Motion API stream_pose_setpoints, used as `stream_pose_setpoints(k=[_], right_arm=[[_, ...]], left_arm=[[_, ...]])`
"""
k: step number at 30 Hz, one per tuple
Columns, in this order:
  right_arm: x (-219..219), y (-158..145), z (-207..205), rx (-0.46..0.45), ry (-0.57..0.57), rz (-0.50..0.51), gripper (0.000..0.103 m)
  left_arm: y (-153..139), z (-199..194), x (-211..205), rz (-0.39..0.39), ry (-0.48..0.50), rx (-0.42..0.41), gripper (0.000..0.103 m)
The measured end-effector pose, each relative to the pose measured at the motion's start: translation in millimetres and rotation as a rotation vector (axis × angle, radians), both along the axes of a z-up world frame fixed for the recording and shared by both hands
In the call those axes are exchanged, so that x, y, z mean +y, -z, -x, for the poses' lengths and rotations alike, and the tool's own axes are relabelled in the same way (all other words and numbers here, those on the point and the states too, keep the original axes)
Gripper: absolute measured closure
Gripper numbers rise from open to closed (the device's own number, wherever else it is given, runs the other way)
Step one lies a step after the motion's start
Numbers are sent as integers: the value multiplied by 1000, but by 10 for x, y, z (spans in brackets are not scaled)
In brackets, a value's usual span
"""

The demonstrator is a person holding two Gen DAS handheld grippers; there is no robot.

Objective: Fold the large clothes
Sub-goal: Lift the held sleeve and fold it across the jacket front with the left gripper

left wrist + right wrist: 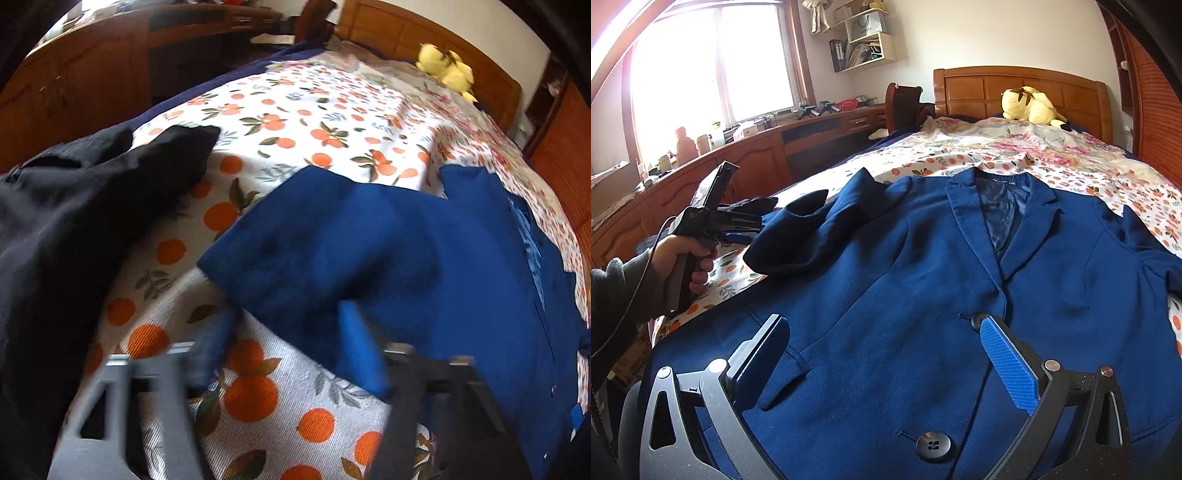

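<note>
A navy blue blazer (923, 266) lies face up on the bed, collar toward the headboard, with a black button (934, 446) near its hem. Its left sleeve (798, 240) is folded in over the body, and shows in the left wrist view (332, 251). My left gripper (288, 332) is open and blurred, just short of the sleeve's cuff end; it shows in the right wrist view (738, 225), held by a hand. My right gripper (882, 332) is open and empty, just above the blazer's lower front.
The bed has an orange-print sheet (295, 122). A black garment (74, 229) lies at the bed's left edge. A yellow plush toy (1030, 105) sits by the wooden headboard (1015, 86). A wooden desk and cabinets (750, 155) run along the left under the window.
</note>
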State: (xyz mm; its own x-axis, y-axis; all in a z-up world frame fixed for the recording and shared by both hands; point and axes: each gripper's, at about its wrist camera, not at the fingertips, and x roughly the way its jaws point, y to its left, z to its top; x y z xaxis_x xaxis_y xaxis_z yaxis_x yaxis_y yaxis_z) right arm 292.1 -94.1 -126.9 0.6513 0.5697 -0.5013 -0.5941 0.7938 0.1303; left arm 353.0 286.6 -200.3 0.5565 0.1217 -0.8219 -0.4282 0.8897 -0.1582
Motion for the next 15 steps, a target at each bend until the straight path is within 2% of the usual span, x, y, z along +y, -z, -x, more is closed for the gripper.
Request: stream_pose_setpoints(k=[2, 4, 7, 12, 15], right_arm=[[-7, -4, 8, -3, -1, 0, 0], [-10, -14, 18, -6, 1, 2, 0], [-40, -45, 59, -15, 6, 6, 0], [-266, -146, 204, -48, 46, 17, 0], [-479, -210, 277, -59, 91, 20, 0]], left_arm=[[-57, -27, -45, -30, 4, 9, 95], [-151, -34, -76, -46, 2, 2, 98], [-426, -14, -241, -83, 28, -51, 99], [-1044, 49, -815, -163, 140, -165, 100], [-1356, 99, -1194, -186, 213, -231, 100]])
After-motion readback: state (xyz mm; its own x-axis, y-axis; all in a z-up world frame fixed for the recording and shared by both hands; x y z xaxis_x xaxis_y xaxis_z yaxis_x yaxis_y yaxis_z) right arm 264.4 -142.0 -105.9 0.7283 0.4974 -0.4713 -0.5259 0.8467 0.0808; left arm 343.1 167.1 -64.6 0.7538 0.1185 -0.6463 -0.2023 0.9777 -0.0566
